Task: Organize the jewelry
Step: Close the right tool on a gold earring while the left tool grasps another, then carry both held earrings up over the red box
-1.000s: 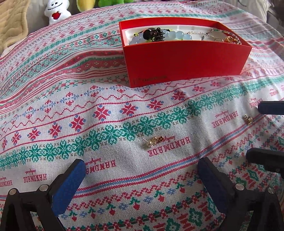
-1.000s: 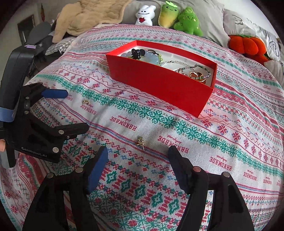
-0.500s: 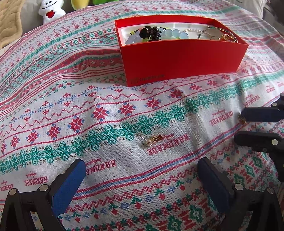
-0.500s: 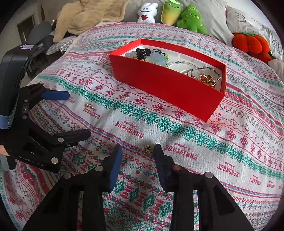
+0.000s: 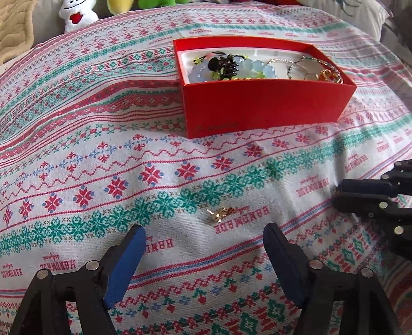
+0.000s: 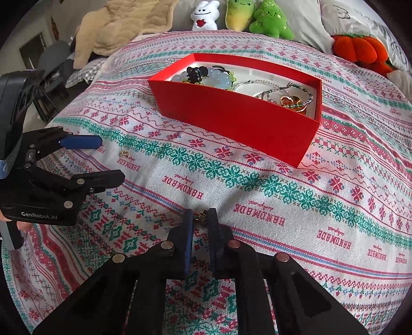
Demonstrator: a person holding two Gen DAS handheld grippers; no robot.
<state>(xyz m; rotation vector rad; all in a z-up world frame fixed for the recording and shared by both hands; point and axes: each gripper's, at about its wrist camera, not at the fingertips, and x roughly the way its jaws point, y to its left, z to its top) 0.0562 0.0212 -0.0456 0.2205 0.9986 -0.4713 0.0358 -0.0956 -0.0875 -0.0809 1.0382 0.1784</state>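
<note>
A red box (image 5: pixel 265 103) holding bead bracelets, chains and a black hair claw stands on the patterned cloth; it also shows in the right wrist view (image 6: pixel 239 121). A small gold earring (image 5: pixel 221 213) lies on the cloth just ahead of my open left gripper (image 5: pixel 206 242), between its fingers' line; it also shows in the right wrist view (image 6: pixel 125 153). My right gripper (image 6: pixel 201 219) is shut on a second gold earring (image 6: pixel 200 216) at cloth level. In the left wrist view the right gripper (image 5: pixel 337 194) sits at the right edge, jaws together.
The knitted cloth (image 6: pixel 283 206) covers a bed. Plush toys (image 6: pixel 270 18), an orange plush pumpkin (image 6: pixel 360 51) and a beige blanket (image 6: pixel 123 28) lie at the far edge. A white plush (image 5: pixel 77 15) sits behind the box.
My right gripper moved forward onto the second earring and closed on it. My left gripper moved closer to the first earring, narrowed a little and stayed open.
</note>
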